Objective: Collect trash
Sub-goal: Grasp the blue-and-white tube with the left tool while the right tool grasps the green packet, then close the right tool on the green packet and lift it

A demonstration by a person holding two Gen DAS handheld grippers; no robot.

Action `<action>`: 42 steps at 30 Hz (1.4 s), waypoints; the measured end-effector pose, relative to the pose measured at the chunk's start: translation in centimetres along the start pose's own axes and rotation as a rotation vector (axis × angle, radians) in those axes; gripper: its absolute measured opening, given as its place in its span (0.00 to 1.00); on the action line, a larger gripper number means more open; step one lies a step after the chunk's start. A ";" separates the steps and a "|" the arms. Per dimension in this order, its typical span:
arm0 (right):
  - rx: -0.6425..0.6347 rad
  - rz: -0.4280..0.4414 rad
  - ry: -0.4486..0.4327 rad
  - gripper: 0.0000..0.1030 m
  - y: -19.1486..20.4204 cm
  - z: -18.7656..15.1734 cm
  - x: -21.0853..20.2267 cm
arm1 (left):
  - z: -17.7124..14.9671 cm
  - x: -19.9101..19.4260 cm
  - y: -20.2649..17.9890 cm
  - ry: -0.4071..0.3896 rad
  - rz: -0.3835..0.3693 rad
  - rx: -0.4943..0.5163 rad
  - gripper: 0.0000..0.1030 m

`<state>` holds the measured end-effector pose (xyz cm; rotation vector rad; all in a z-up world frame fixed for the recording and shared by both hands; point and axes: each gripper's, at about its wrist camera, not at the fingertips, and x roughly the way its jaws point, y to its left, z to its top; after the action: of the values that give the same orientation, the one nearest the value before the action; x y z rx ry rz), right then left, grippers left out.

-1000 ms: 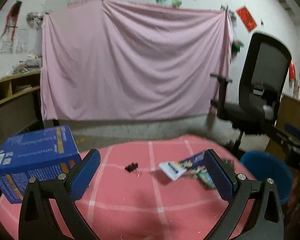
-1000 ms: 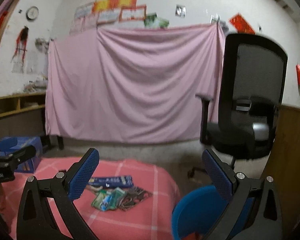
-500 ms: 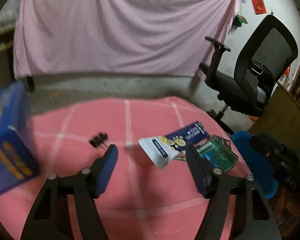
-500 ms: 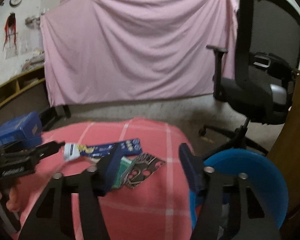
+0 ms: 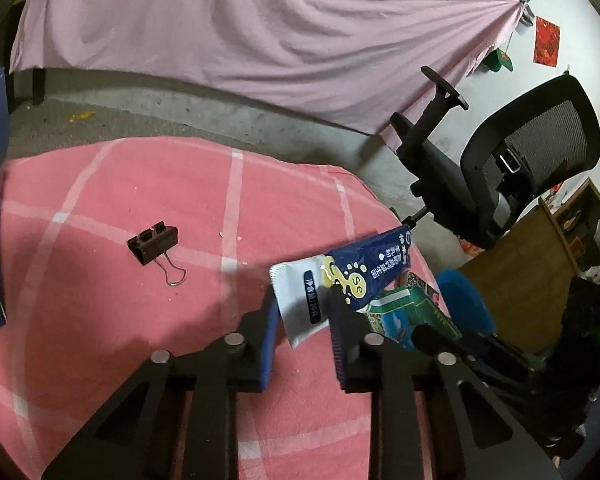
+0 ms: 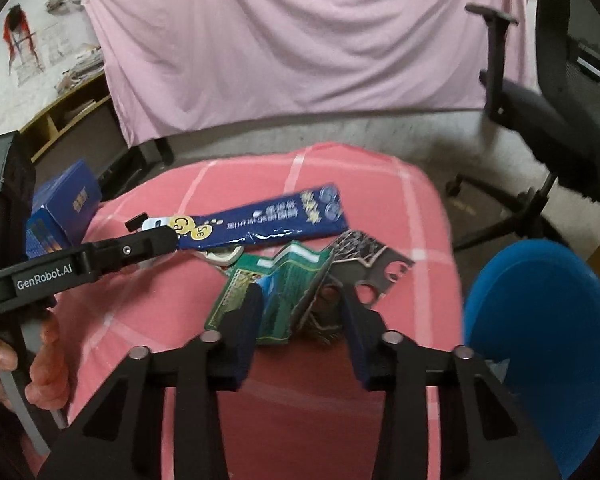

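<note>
A pink sheet (image 5: 260, 28) hangs behind a table under a pink checked cloth (image 5: 140, 200). Taking the cloth as landmark: an office chair (image 5: 520, 168) stands beyond its far right corner, a blue bin (image 6: 540, 344) just off its right edge, a blue box (image 6: 64, 208) at its left edge. The trash lies at its right end: a long blue wrapper (image 6: 268, 220), with a green packet (image 6: 276, 296) and a dark wrapper (image 6: 372, 264) nearer. A binder clip (image 5: 154, 240) sits mid-cloth.

The left gripper (image 5: 302, 312) has just been closing; its jaws flank the blue wrapper's white end, whether pressing I cannot tell. The right gripper (image 6: 300, 312), also just closing, straddles the green packet, jaws apart, not touching.
</note>
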<state>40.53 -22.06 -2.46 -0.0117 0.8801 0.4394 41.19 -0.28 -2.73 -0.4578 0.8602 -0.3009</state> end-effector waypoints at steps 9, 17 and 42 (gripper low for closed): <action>-0.052 -0.010 -0.036 0.06 1.0 -0.2 -1.0 | -0.6 -1.5 -0.9 -0.032 -0.027 0.043 0.03; -0.090 0.016 -0.099 0.03 1.9 -1.0 -2.8 | -3.4 -4.5 -3.0 -0.169 0.044 0.139 0.02; -0.033 0.170 0.053 0.47 3.9 -0.1 1.2 | -7.9 -8.7 0.4 -0.256 0.198 -0.050 0.02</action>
<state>39.65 -18.13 -2.80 0.0219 0.9293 0.6145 29.61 1.75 -1.73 -0.4427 0.6577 -0.0373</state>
